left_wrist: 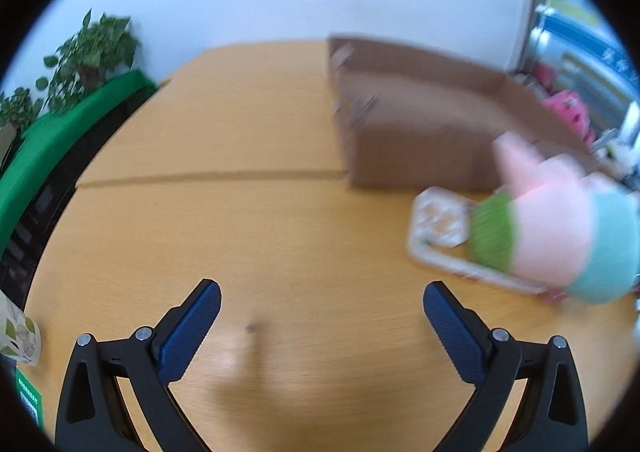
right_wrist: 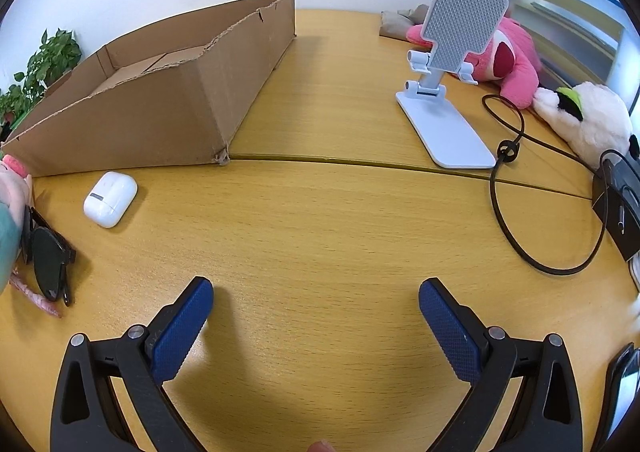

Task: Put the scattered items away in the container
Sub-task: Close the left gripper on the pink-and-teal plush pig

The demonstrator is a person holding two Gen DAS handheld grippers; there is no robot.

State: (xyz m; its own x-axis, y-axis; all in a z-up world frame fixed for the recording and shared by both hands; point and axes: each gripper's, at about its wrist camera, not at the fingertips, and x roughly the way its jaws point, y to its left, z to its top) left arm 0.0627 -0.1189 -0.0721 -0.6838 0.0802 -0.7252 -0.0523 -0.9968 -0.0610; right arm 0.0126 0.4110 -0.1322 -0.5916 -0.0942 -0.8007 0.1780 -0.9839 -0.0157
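An open cardboard box (right_wrist: 152, 100) stands on the wooden table; it also shows blurred in the left wrist view (left_wrist: 420, 124). A white earbud case (right_wrist: 110, 198) and black sunglasses (right_wrist: 48, 256) lie in front of it. A pink, green and teal plush toy (left_wrist: 560, 224) lies at the right of the left wrist view, on a pale flat packet (left_wrist: 440, 224). My left gripper (left_wrist: 322, 316) is open and empty over bare table. My right gripper (right_wrist: 316, 312) is open and empty, right of the sunglasses.
A white phone stand (right_wrist: 444, 92), a black cable (right_wrist: 520, 188), a pink plush (right_wrist: 508, 56) and a white plush (right_wrist: 588, 120) sit at the right. A black device (right_wrist: 618, 204) is at the far right. Plants (left_wrist: 92, 52) and a green cloth (left_wrist: 60, 140) lie beyond the table's left edge.
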